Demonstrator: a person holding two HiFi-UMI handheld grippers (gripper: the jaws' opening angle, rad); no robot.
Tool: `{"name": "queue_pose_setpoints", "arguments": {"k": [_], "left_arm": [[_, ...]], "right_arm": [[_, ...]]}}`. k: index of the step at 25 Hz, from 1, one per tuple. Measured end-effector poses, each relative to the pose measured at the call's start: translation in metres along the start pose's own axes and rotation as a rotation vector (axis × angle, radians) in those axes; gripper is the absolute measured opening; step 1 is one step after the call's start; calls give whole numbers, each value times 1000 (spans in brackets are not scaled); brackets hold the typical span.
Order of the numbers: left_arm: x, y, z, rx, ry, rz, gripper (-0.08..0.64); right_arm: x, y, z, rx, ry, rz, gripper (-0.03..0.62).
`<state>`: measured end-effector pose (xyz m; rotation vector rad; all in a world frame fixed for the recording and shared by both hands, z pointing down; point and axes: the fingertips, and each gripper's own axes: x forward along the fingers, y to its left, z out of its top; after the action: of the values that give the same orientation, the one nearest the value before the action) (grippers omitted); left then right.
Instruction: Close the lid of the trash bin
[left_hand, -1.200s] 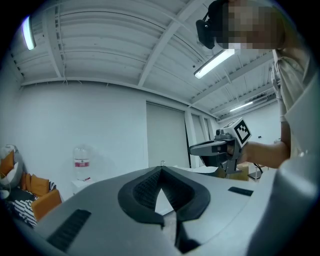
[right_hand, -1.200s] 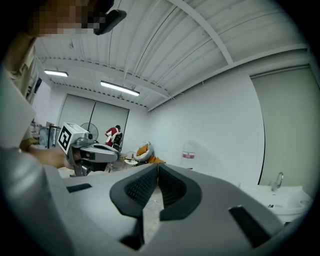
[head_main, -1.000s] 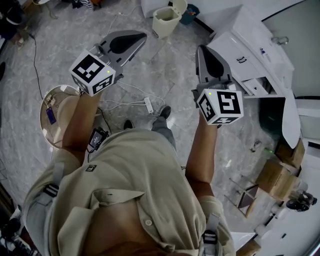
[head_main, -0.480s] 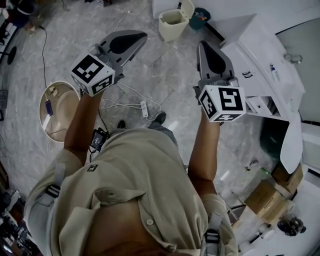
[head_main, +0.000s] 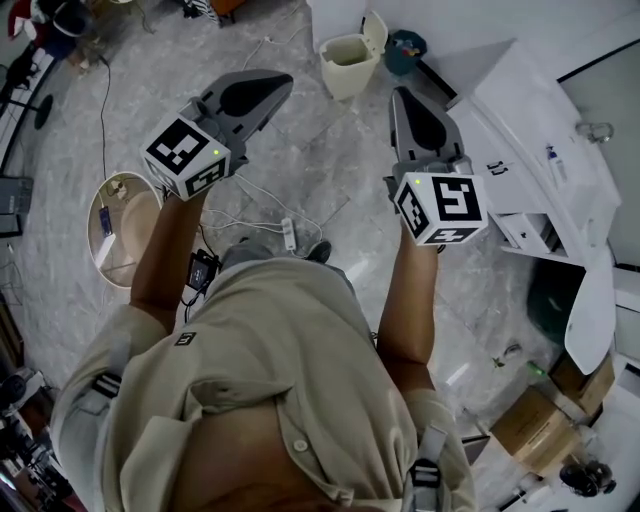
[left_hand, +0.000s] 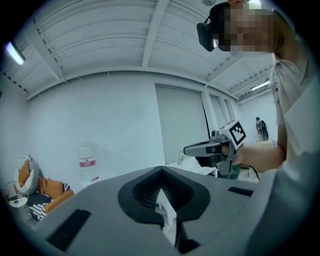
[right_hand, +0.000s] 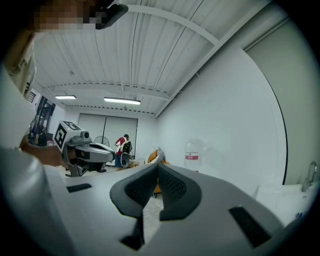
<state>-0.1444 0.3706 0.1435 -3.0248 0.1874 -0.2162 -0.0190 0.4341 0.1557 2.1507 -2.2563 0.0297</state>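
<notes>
A cream trash bin (head_main: 347, 52) stands on the marble floor at the top of the head view, its lid (head_main: 376, 30) tipped up and open. My left gripper (head_main: 281, 84) is held level, pointing toward the bin from the lower left, well short of it, jaws shut and empty. My right gripper (head_main: 398, 96) hangs to the right of the bin's line, also well short of it; its jaws meet at the tip with nothing between them. The left gripper view shows shut jaws (left_hand: 161, 171) and the right gripper (left_hand: 190, 149) beside them; the bin is hidden in both gripper views.
A teal bucket (head_main: 405, 47) sits right of the bin. A white counter with a sink (head_main: 530, 110) runs along the right. A round low table (head_main: 118, 228) is at the left, cables and a power strip (head_main: 288, 233) on the floor, cardboard boxes (head_main: 525, 423) at lower right.
The person has walked forward: the bin and bucket have slid down and nearer in the head view, the counter has shifted right. Both grippers stay shut and level.
</notes>
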Motion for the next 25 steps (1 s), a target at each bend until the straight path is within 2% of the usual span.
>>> {"name": "queue_pose_setpoints", "arguments": {"k": [7,16,21,25], "left_arm": [[38,-13,11,26,-1,-41,14],[102,-6,15,63,-49,-161,14],[132,21,8,48,-80,-221,14],[157,67,-4,21,-92,-262,14]], "right_arm": [[-25,-39,0,10,-20,-63,25],[-40,-89,-8,-2,-8,-193,25],[-15,-109,-8,-30,8,-250,25],[29,-124,-8,-46,27,-284,25]]}}
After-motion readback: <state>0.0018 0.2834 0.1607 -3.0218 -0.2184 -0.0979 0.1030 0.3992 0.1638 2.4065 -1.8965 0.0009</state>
